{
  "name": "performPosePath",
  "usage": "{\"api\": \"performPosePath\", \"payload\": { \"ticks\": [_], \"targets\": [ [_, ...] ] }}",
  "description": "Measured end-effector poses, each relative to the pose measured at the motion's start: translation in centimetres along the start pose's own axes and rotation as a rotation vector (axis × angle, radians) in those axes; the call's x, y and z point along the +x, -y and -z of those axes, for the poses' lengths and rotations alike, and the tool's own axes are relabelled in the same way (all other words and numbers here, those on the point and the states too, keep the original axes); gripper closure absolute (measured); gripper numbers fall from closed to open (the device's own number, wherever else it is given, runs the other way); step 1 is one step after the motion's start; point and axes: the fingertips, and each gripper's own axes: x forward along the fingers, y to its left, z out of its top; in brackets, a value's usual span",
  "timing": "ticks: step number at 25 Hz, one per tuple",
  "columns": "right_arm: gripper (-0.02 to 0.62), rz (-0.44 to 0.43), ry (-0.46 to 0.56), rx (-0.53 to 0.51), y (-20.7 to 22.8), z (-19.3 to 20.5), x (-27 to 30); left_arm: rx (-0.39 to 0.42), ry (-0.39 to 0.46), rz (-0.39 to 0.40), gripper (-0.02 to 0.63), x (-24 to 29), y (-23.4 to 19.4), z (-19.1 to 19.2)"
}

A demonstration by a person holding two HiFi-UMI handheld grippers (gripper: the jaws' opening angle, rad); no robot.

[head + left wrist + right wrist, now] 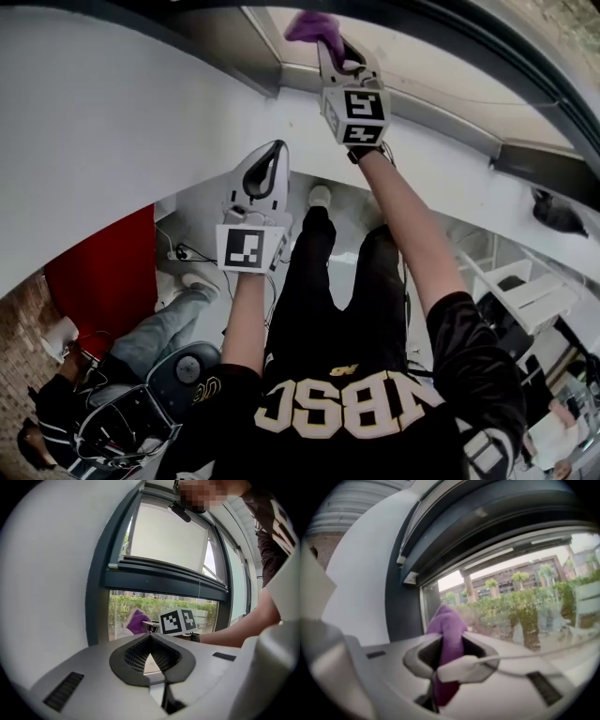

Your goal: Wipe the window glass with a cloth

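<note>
While R gripper (328, 45) pinches purple cloth (312, 25) at glass (525, 606), press it flat w/ even pressure; L gripper (277, 148) jaws together, empty.

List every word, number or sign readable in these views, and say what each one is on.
"NBSC": large pale letters on the person's black shirt in the head view. The letters to their left are creased and unreadable.
Left marker cube and right marker cube: black-and-white coded squares only, no words.
Nothing else is legible in any view.
</note>
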Motion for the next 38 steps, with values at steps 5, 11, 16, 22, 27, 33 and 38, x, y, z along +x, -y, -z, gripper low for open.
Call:
{"api": "performPosePath", "payload": {
  "ticks": [5,11,16,22,27,33,38],
  "targets": [
    [0.508,0.102,0.009,0.006,8.7,-0.4,-5.9,0.010,0.019,0.086,0.586,3.9,6.4,-0.6],
    [0.508,0.298,0.004,0.014,21.6,-0.2,-16.3,0.017,0.015,0.247,0.586,8.1,17.4,-0.1],
    [0.508,0.499,-0.028,0.050,33.9,1.8,-27.4,0.012,0.023,0.378,0.586,9.9,27.8,1.0],
    [0.508,0.737,0.007,0.168,45.8,1.9,-37.3,0.000,0.008,0.433,0.586,11.3,35.3,2.3],
    [0.508,0.770,-0.002,0.176,46.6,2.6,-39.6,0.001,-0.003,0.437,0.586,11.1,37.4,2.7],
    [0.508,0.600,-0.084,0.173,37.6,6.2,-35.5,-0.005,0.018,0.367,0.586,10.1,33.4,1.5],
    [0.508,0.364,-0.135,0.178,25.2,8.7,-30.2,-0.007,0.031,0.239,0.586,7.4,25.7,1.1]
  ]
}}
